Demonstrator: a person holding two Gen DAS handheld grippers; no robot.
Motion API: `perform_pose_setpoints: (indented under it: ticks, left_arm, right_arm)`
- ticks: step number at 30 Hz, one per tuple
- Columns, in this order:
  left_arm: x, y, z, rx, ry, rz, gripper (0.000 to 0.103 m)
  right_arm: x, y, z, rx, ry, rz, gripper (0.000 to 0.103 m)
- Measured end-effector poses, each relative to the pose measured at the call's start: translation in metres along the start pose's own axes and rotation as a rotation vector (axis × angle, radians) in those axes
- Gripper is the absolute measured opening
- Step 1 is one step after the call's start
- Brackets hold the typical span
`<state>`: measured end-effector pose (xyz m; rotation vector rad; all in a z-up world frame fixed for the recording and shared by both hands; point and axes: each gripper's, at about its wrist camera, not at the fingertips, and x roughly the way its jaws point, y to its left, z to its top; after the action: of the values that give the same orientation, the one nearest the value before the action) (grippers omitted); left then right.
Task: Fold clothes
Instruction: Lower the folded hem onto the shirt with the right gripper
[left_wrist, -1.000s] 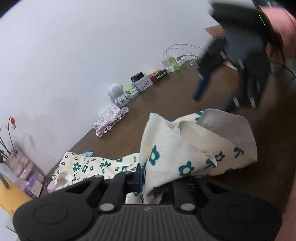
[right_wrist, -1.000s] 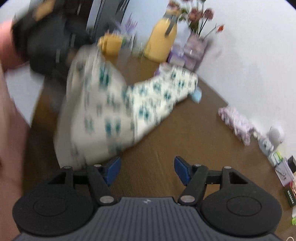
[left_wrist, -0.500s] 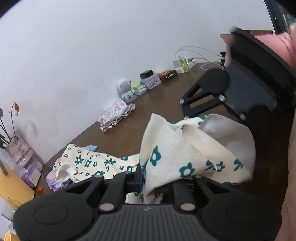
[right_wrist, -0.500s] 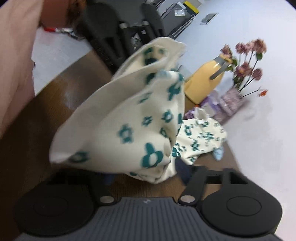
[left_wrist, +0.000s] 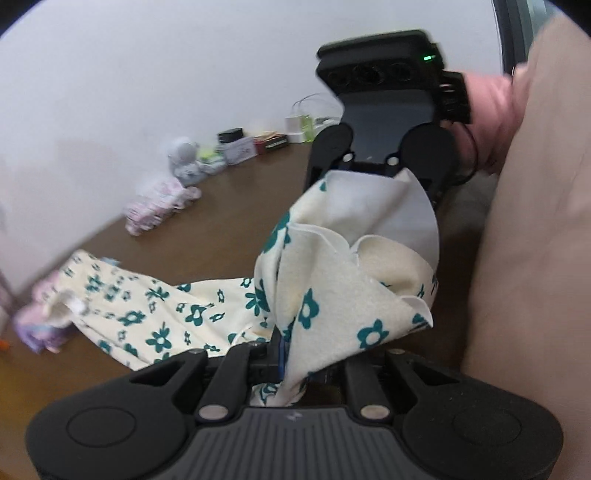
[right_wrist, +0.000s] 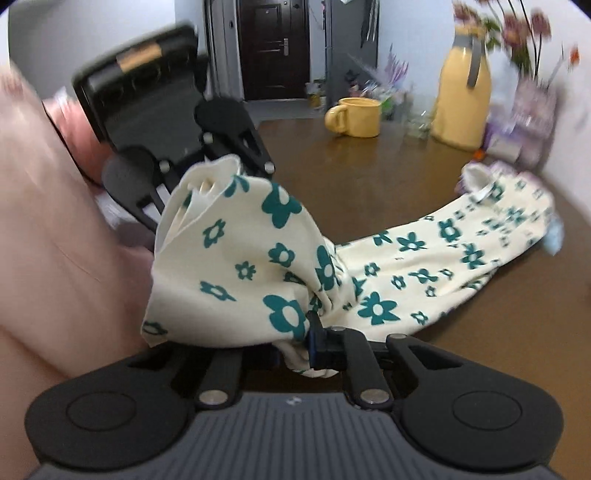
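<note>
- The left gripper is clamped on one corner of the floral garment; its fingers are drawn together with cloth bunched between them
- The right gripper is likewise closed on another corner of the same garment; a blue pad on its right finger presses into the fabric
- Each gripper appears in the other's camera, facing it at close range across the raised cloth: the right gripper at the far end of the left view, the left gripper at the far left of the right view
- Judgement: the two held points are brought near each other to match edges for a fold, so one end of the garment is lifted while the rest trails
- The trailing part of the garment lies flat on the table, stretching away toward the far edge by the wall
- Material: the garment is soft cream knit with teal flower prints; its inner face looks fleecy, and it drapes in loose rounded folds
- The table is dark brown wood with a smooth, slightly glossy top
- A small pink patterned cloth lies folded near the wall, well apart from the garment
- A yellow mug and a tall yellow jug stand at the far side, clear of the work area
- Risk, as judged: thick layers may slip from the pads if pulled apart quickly
</note>
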<state>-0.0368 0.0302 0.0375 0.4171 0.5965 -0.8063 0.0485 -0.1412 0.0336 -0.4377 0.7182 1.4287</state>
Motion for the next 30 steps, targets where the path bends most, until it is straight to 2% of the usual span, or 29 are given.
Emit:
perform_pose_setpoints:
  ticks: [3, 8, 10, 12, 18, 24, 26, 27, 30]
  left_arm:
    - [0.002, 0.035, 0.002, -0.154, 0.014, -0.023, 0.013]
    - [0.027, 0.108, -0.002, -0.469, 0.054, -0.002, 0.021]
    - [0.038, 0.128, -0.008, -0.554, 0.067, 0.0, 0.022]
    - [0.047, 0.142, -0.016, -0.612, 0.069, -0.01, 0.022]
    - [0.049, 0.147, -0.032, -0.68, 0.016, -0.018, 0.024]
    - [0.05, 0.147, -0.038, -0.702, -0.019, 0.007, 0.028]
    - [0.052, 0.144, -0.037, -0.702, -0.018, 0.019, 0.027]
    - [0.053, 0.143, -0.037, -0.702, -0.017, 0.026, 0.027]
    - [0.053, 0.141, -0.037, -0.709, -0.013, 0.04, 0.026]
  right_arm:
    - [-0.003, -0.027, 0.012, 0.153, 0.012, 0.087, 0.012]
    - [0.012, -0.068, 0.007, 0.344, -0.014, 0.066, 0.015]
    - [0.017, -0.084, 0.005, 0.42, -0.024, 0.057, 0.021]
    - [0.023, -0.1, 0.003, 0.497, -0.034, 0.048, 0.023]
    - [0.038, -0.144, -0.003, 0.709, -0.072, 0.017, 0.023]
    - [0.033, -0.14, -0.004, 0.693, -0.172, -0.041, 0.027]
    - [0.039, -0.139, -0.004, 0.703, -0.169, -0.045, 0.025]
    - [0.043, -0.139, -0.004, 0.706, -0.163, -0.05, 0.02]
    - [0.057, -0.136, -0.009, 0.713, -0.144, -0.059, 0.017]
